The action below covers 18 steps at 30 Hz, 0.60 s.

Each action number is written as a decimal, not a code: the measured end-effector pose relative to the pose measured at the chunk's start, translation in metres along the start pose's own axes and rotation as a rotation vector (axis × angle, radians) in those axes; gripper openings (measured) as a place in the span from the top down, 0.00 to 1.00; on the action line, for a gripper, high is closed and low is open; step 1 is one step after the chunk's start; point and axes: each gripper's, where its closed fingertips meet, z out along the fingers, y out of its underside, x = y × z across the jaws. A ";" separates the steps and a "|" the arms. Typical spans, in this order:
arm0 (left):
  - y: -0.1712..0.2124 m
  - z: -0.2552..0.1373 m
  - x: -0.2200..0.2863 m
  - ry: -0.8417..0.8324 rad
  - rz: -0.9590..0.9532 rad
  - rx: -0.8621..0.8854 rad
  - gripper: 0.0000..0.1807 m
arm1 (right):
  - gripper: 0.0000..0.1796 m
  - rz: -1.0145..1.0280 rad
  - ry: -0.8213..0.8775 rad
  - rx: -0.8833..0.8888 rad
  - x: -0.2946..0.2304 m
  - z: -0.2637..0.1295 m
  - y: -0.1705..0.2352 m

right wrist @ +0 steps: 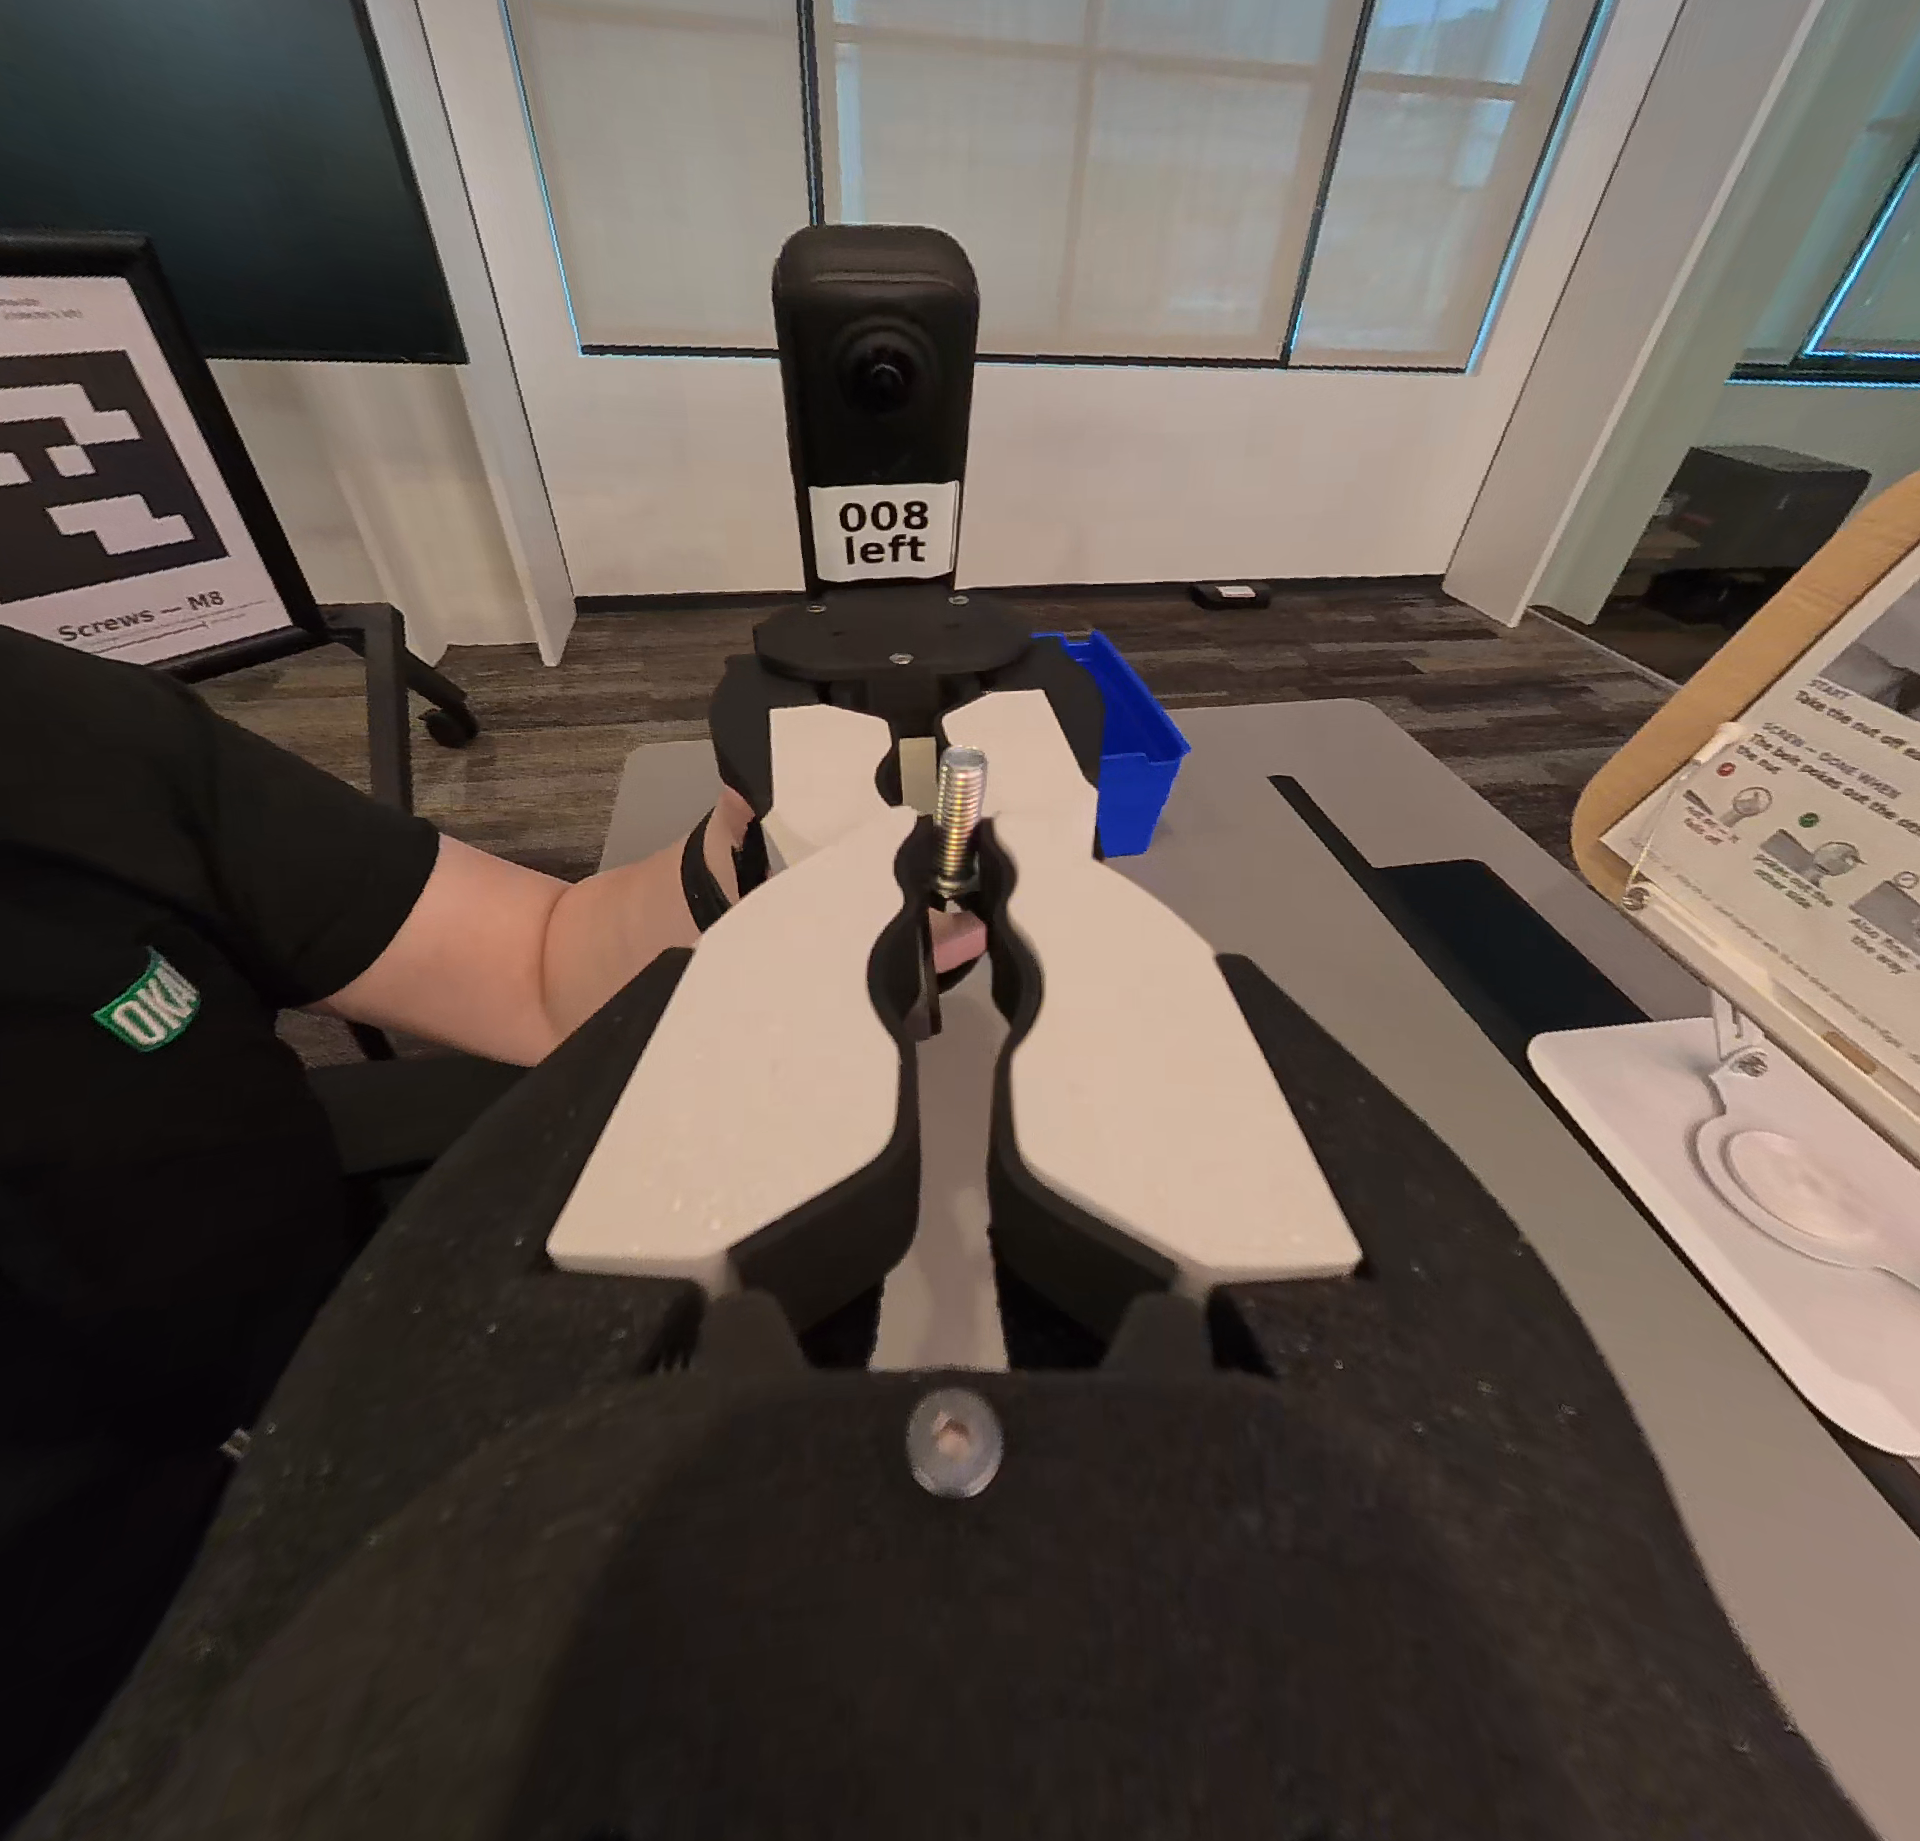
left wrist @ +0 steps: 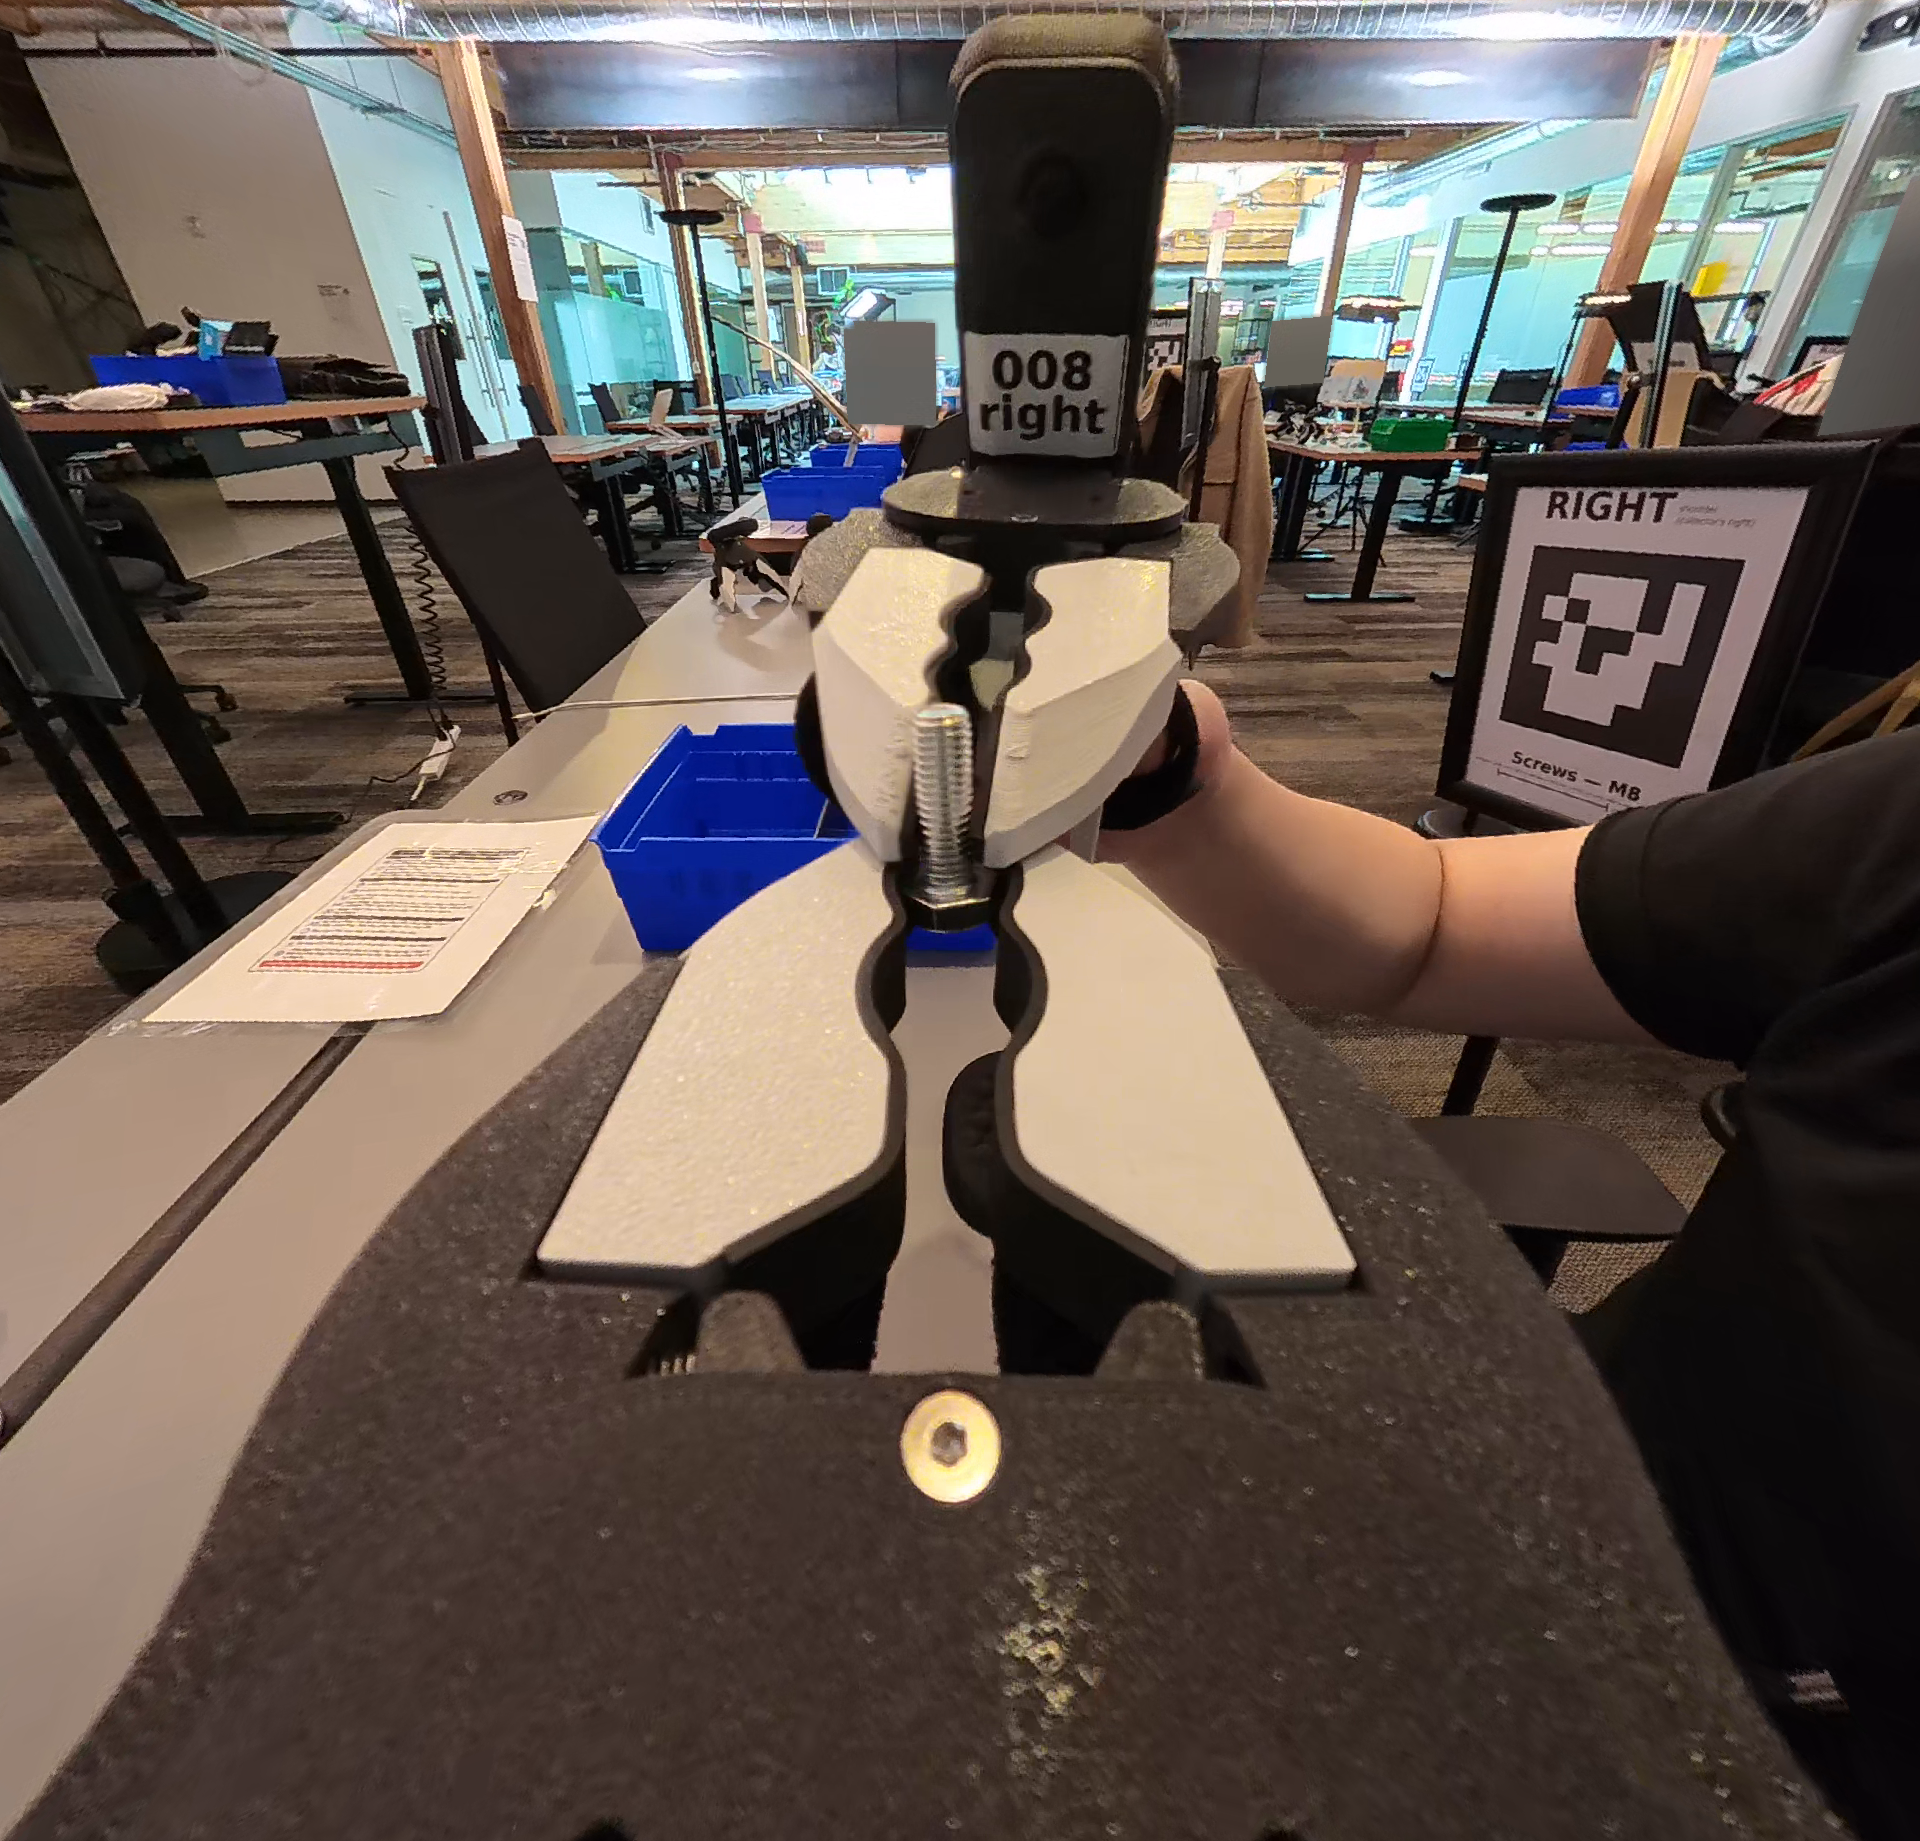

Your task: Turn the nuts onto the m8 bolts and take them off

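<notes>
The left gripper's (left wrist: 945,918) jaws are narrow and closed on a hex (left wrist: 940,908) at the lower end of the bolt (left wrist: 943,783). The bolt stands upright in the air, threaded end up and bare. The right gripper (right wrist: 951,846) meets it head-on from the other side. Its jaws are also narrow, closed round the shank just above the hex, and the tips of the two grippers overlap.

We judge that one gripper is holding while the other turns. With so much thread bare above the hex, a nut would sit near the bottom of its travel. The next move calls for one pair of jaws to stay firm while the other turns about the shank. That pair must then let go, swing back and grip again, all without tilting the bolt.

We cannot tell whether the hex is the bolt's head, a nut, or both stacked, because the black inner faces of the jaws cover its sides. Nor can we tell which gripper is doing the turning.

Below, a blue bin (left wrist: 727,835) stands near the counter's (left wrist: 208,1168) far edge, with a printed sheet (left wrist: 395,918) to its left. What the bin holds is hidden. A card stand (right wrist: 1766,856) at the right edge is cut off.
</notes>
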 end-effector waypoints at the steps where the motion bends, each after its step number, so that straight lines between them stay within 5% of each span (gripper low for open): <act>1: 0.000 0.000 0.001 0.004 0.000 0.000 0.93 | 0.96 -0.001 -0.007 0.002 -0.001 0.000 0.000; 9: 0.006 0.006 0.003 0.001 -0.004 -0.029 0.80 | 0.96 0.033 -0.009 0.075 0.001 -0.017 -0.010; 11: 0.011 0.007 -0.002 -0.036 0.019 -0.062 0.79 | 0.96 0.000 0.097 0.046 0.017 -0.042 -0.017; 14: 0.017 0.004 -0.011 -0.093 0.042 -0.105 0.80 | 0.96 -0.045 0.436 -0.108 0.084 -0.120 -0.020; 18: 0.020 0.000 -0.018 -0.128 0.045 -0.140 0.83 | 0.96 0.243 0.987 -0.646 0.211 -0.283 0.077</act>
